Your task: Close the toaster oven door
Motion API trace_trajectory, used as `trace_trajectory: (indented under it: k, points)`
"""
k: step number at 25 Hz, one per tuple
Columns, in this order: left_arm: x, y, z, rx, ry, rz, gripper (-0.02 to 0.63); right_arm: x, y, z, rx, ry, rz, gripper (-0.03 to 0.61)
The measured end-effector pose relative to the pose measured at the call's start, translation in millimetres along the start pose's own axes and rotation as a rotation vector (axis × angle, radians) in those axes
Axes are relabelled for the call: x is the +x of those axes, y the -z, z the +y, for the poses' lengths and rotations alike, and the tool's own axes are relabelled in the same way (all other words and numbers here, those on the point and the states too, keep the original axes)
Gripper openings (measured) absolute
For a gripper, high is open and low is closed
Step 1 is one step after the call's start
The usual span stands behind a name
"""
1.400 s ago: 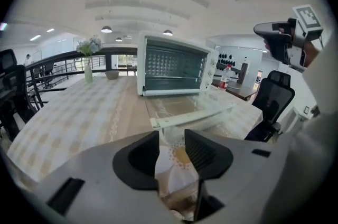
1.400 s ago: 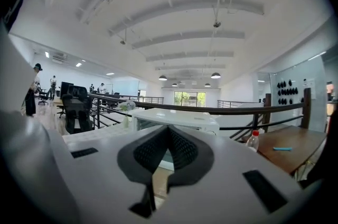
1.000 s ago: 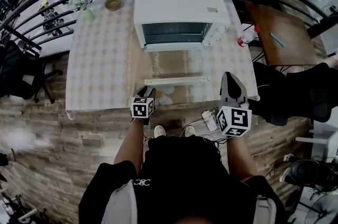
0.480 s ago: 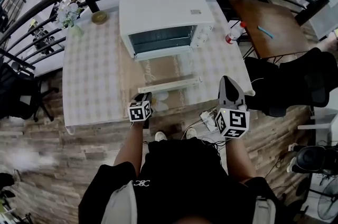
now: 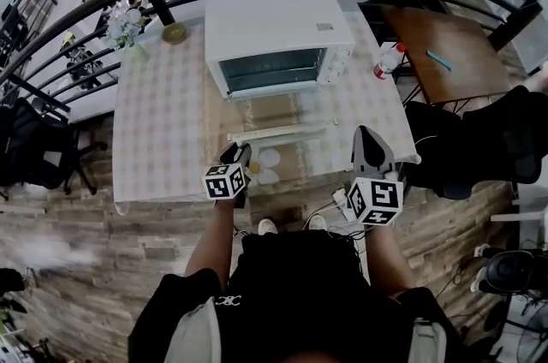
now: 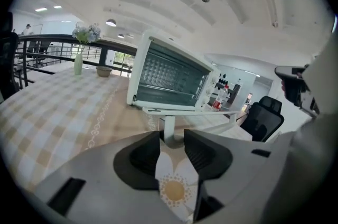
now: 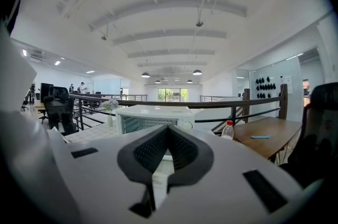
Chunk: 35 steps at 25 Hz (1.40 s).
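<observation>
A white box-shaped toaster oven [image 5: 278, 32] is seen standing on a table covered with a beige checked cloth [image 5: 163, 121], and every place below is given from that oven. Its glass door [image 5: 274, 106] is open, let down flat in front of the oven, with a long white handle bar [image 5: 278, 131] along the edge farthest from the oven.

The left gripper [image 5: 238, 152] is held in front of the oven, just beyond the left end of the handle bar. Its jaws are set wide and are opening. In the left gripper view the handle's white post [image 6: 169, 128] is seen just ahead of the gap, and nothing is pressed by the dark pads [image 6: 203, 150]. The right gripper [image 5: 366, 134] is held in front of the oven's right side, past the right end of the handle bar. Its jaws are closed tip to tip with nothing between them.

A clear plastic bottle with a red cap [image 5: 387, 60] stands right of the oven. A small brown bowl [image 5: 175, 32] and a vase of pale flowers [image 5: 128, 23] stand to its left.
</observation>
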State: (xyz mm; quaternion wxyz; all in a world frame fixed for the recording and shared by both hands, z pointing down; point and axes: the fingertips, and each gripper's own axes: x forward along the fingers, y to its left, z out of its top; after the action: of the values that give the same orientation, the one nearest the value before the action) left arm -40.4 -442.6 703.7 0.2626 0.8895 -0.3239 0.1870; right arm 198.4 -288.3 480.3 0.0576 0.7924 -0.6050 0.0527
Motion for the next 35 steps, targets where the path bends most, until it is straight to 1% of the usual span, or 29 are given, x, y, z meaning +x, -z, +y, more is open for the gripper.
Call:
trace_trajectory:
  k: [3, 5, 10, 19, 23, 29, 35]
  points:
    - [-4.3, -21.4, -3.1, -0.045, 0.032, -0.070, 0.152, 0.1, 0.5, -0.8, 0.005, -0.005, -0.005, -0.009]
    - [-6.1, -32.8, -4.5, -0.064, 0.046, -0.099, 0.153, -1.0, 0.6, -2.4, 0.007, -0.004, -0.008, -0.009]
    - [-8.6, -57.1, -4.7, -0.106, 0.079, -0.127, 0.155, -3.2, -3.0, -8.0, 0.011, 0.010, -0.021, -0.009]
    - [-4.3, -113.6, 0.3, -0.221, 0.115, -0.212, 0.153, -4.6, -14.8, -13.3, 0.001, 0.029, -0.050, -0.009]
    - [1.4, -138.2, -1.1, -0.278, 0.149, -0.249, 0.153, -4.3, -18.5, -16.7, -0.002, 0.039, -0.058, -0.009]
    - [13.1, -170.4, 6.1, -0.343, 0.175, -0.281, 0.150, -2.9, -22.3, -20.8, 0.000, 0.054, -0.068, -0.009]
    - [27.0, -199.8, 13.0, -0.374, 0.176, -0.300, 0.144, -2.0, -26.7, -27.4, 0.001, 0.068, -0.074, -0.009]
